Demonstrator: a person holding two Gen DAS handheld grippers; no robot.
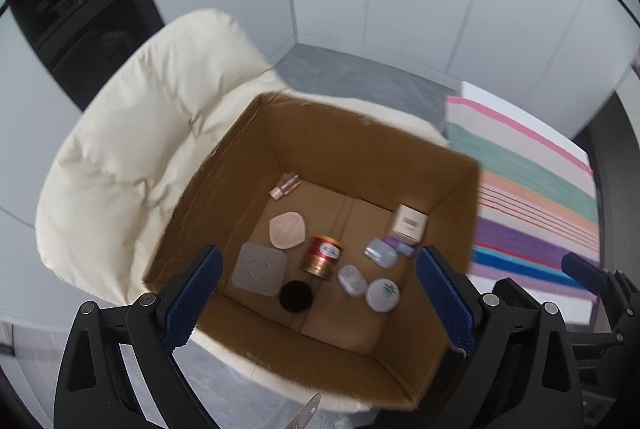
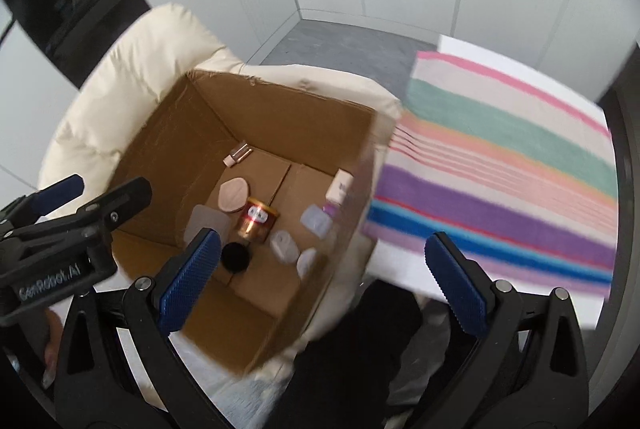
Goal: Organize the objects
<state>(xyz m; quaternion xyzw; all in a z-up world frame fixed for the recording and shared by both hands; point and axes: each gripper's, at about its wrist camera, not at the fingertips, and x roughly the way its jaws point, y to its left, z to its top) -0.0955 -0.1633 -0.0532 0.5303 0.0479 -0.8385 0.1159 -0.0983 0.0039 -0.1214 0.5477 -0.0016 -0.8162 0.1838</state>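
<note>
One open cardboard box (image 1: 248, 157) sat on a cream cushioned chair (image 1: 120, 149), with one striped cloth (image 1: 532, 197) on a white table just beside it. I counted ten items on the box floor: one red-and-gold tin (image 1: 322, 256) upright near the middle, one black round disc (image 1: 296, 296) in front of it, one grey square pad (image 1: 260, 269), one pink rounded pad (image 1: 287, 231), one small pinkish bottle (image 1: 285, 185) lying in the far corner, one white carton (image 1: 409, 223), one small purple item (image 1: 398, 245) (too blurred to name), two pale oval cases (image 1: 380, 252) (image 1: 352, 279) and one white round jar (image 1: 382, 294).

Two grippers hung above the box. The left gripper (image 1: 318, 293) had its jaws spread wide, nothing between them. The right gripper (image 2: 322, 281) was likewise wide apart and empty, over the box's near right edge. Both views were blurred.
</note>
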